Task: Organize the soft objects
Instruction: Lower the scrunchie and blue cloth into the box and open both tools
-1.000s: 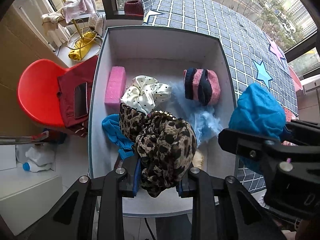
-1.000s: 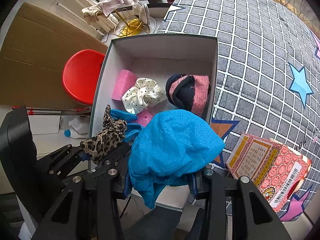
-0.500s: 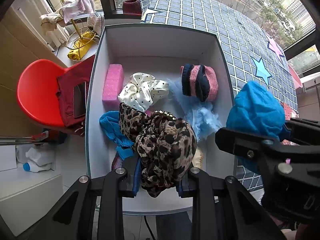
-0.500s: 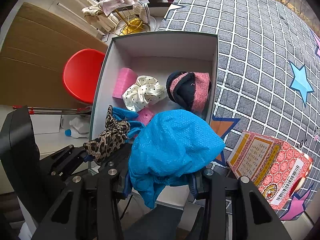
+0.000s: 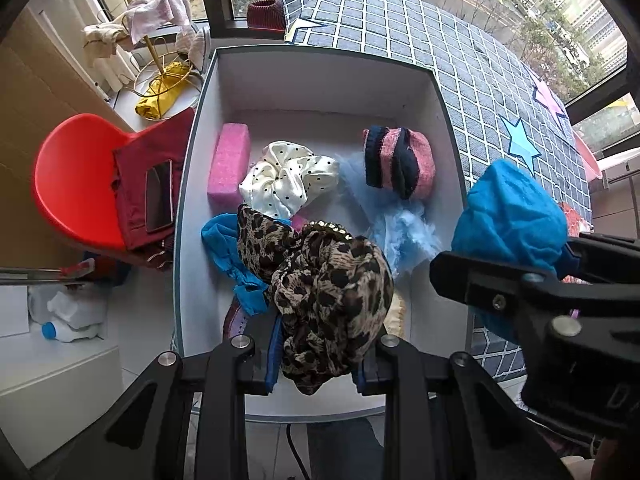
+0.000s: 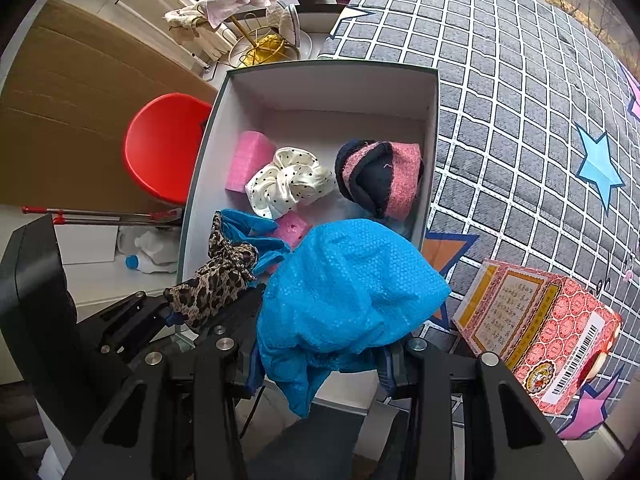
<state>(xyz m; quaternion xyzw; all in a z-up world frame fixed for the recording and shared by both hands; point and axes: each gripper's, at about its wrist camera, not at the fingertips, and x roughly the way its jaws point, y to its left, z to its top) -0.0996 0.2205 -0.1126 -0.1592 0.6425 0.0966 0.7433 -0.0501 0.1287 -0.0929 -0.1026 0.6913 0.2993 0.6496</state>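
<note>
Left wrist view: left tool [image 5: 318,364] clamping leopard cloth [image 5: 328,300], right tool [image 6: 320,360] clamping blue cloth [image 6: 344,292], above box [image 5: 332,80].

purple item [image 5: 234,320] largely under leopard cloth [image 5: 332,292]

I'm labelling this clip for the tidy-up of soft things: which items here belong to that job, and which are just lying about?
Job:
- leopard cloth, held in left gripper
- blue cloth, held in right gripper
- box
- dotted scrunchie, pink sponge, striped sock inside it

Lying about:
- red chair
- phone
- patterned carton
- bottle
</note>
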